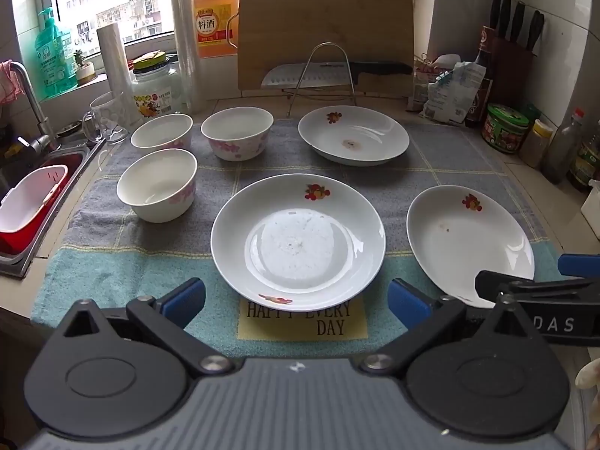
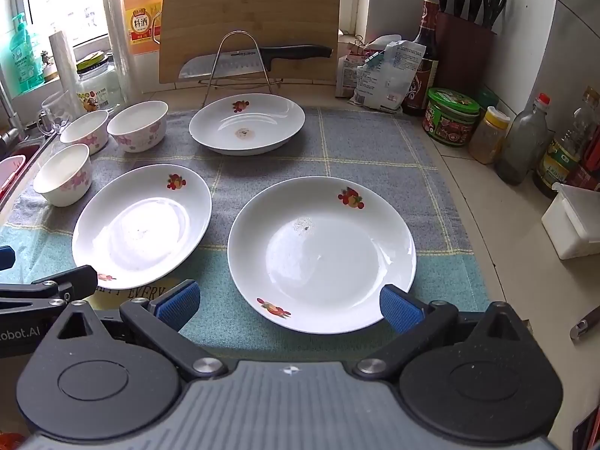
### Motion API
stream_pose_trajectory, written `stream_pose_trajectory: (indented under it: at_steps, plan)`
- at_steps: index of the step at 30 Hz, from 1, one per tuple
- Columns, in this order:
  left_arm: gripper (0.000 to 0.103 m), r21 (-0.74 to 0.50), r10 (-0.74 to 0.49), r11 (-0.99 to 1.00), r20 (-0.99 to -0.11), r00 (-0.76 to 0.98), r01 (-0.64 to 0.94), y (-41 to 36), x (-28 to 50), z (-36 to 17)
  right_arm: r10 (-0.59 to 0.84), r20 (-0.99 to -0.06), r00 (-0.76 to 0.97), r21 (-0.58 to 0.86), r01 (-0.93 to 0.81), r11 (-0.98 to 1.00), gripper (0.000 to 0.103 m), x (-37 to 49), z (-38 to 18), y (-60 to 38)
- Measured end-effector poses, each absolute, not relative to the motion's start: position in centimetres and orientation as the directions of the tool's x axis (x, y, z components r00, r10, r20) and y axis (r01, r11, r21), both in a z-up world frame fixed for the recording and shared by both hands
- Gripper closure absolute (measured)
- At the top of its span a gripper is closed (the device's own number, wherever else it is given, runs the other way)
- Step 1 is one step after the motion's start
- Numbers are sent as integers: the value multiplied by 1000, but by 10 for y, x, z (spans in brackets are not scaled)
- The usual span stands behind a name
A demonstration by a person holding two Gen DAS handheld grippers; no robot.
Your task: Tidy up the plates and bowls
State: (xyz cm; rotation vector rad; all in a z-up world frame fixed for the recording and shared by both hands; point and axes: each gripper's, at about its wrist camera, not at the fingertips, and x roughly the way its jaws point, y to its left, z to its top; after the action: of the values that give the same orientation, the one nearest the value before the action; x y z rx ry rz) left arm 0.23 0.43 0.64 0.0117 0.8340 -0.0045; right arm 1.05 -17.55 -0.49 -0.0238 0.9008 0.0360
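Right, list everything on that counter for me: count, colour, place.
plates: three, white with fruit prints, on the towel's middle and right
bowls: three, white with pink flowers, on the towel's left
towel: one, grey and teal check, under the dishes
cutting board: one, wooden, upright at the back
knife: one, black handle, on the wire rack in front of the board
knife block: one, dark red, back right corner
green-lidded jar: one, right of the towel
orange jug: one, by the window
glass mug: one, clear, beside the sink
sink: one, steel, far left
left gripper: jaws open, above the middle plate's near rim
right gripper: jaws open, above the right plate's near rim
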Motion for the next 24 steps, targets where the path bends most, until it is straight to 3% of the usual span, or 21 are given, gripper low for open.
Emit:
stream_pose_trajectory:
  at_steps: [24]
  plan:
    - [1,12,3,1000,-734,680,8,3,1,10,17,-777,629,-8,-38,999,0,12,5,-172]
